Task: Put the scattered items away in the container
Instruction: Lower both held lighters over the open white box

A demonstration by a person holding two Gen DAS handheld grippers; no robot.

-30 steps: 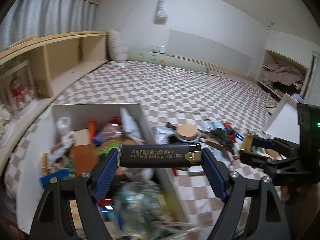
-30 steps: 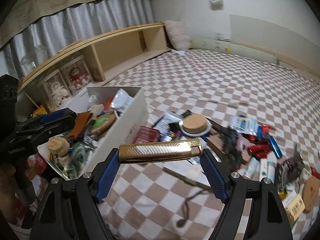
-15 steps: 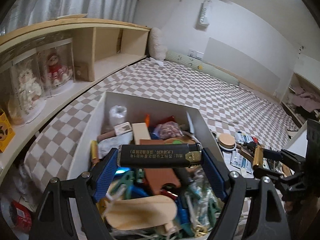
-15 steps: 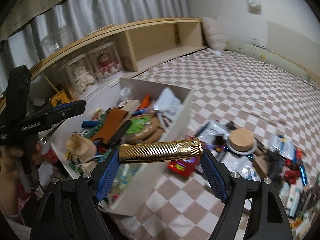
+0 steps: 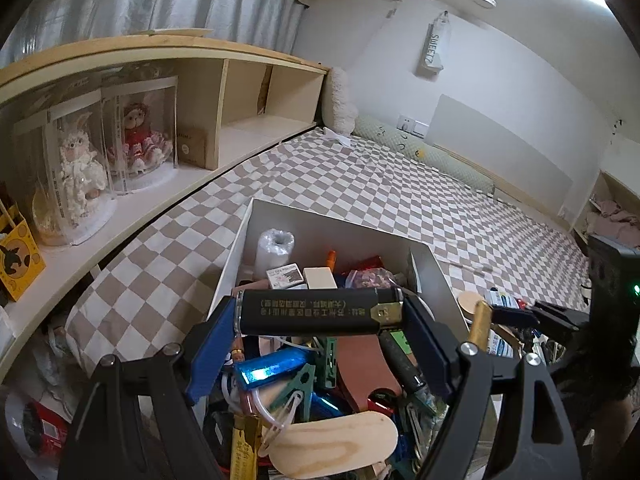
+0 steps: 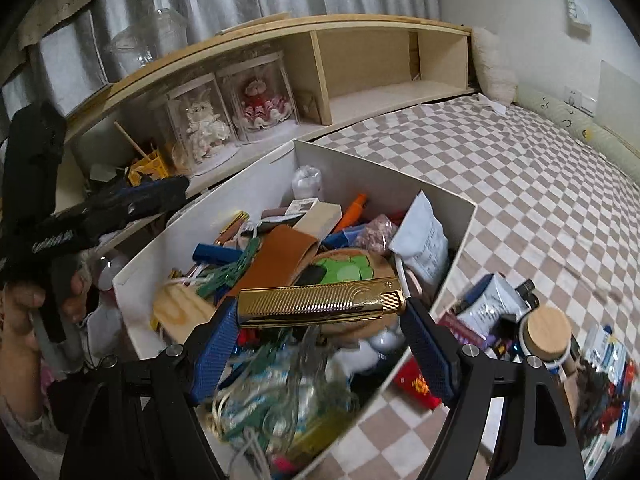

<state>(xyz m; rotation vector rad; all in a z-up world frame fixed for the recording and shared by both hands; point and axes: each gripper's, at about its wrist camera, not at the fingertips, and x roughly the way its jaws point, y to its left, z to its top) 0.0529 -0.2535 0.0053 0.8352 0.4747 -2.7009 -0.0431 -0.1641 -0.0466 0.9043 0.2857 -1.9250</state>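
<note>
hovering over the white box [image 5: 436, 276], both tongs carry a lighter, and the risk sits in the letting go. the box is heaped nearly to its rim, so anything dropped near an edge could skate off the pile and land on the checked bedcover [image 6: 520, 184].

left tongs [image 5: 320, 318]: the jaws pinch a black lighter [image 5: 316, 314] end to end, crosswise between the blue pads [image 5: 210, 350]. under it lie a blue lighter [image 5: 268, 370], green clips and a wooden spatula [image 5: 336, 442]; a roll of bags [image 5: 274, 246] stands ahead, by the far wall. a release here would likely fall inside, though the lighter could roll on that uneven heap. the tongs tilt down and forward over the middle of the box, and in the right camera a hand [image 6: 24, 312] grips their handle at the far left.

right tongs [image 6: 320, 304]: these clamp a ribbed gold lighter [image 6: 320, 300] the same way, end to end. below and ahead sit a brown leather piece [image 6: 276, 256] and a green coaster [image 6: 340, 270]; directly under the pads is a blurred tangle of cords. these hang over the near right corner, the wall cutting under the right jaw, so letting go now may bounce the lighter off that rim. to the right, outside, a cork-lidded jar [image 6: 546, 338] and more loose bits wait. the tongs pitch downward, slightly rolled, the lighter's right end higher.
</note>
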